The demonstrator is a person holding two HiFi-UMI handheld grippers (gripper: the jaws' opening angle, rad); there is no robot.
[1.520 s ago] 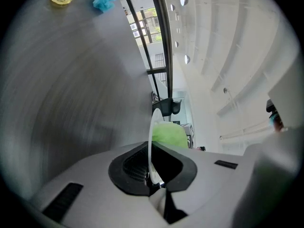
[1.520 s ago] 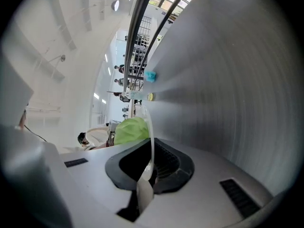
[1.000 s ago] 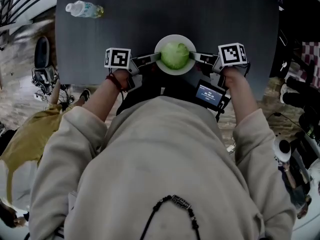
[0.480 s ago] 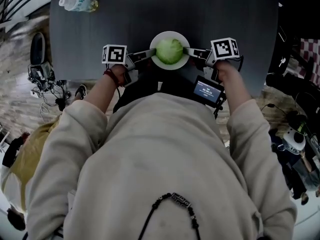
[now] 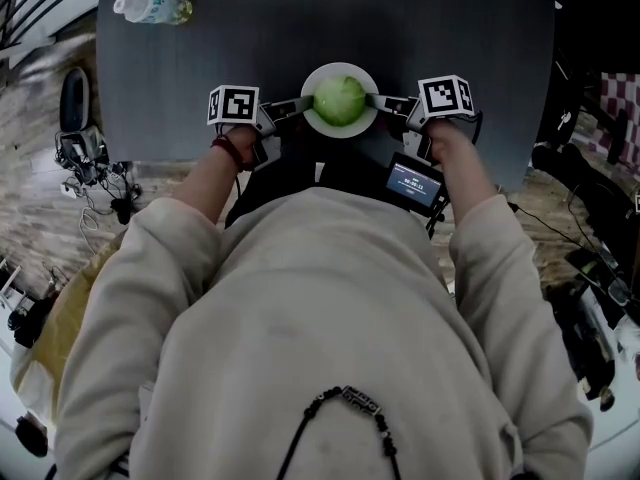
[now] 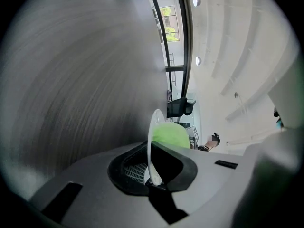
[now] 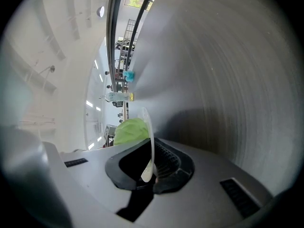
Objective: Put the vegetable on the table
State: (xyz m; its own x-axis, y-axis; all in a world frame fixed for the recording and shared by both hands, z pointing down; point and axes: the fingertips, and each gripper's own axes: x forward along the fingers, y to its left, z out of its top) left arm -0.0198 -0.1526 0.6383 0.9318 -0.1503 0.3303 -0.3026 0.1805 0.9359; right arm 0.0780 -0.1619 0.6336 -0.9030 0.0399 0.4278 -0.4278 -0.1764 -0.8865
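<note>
**Left claw** (image 6: 151,171): is pinching the thin left rim of a white plate (image 5: 312,123), with its jaws pressed together on it.

**Right claw** (image 7: 150,169): is pinching the opposite, right rim in the same way.

**Vegetable** (image 5: 340,100): is sitting at the plate's centre, between the two claws. It is pale green, leafy-looking and rounded like a small cabbage head. Being nearly ball-shaped, it is showing no long axis and no pointing direction.

**Bench** (image 5: 300,28): dark grey. The plate is being held over its near part; whether the two are touching cannot be told.

**Clear bottle** (image 5: 152,8): is lying on the bench's far left corner, with its label too small to read.
</note>
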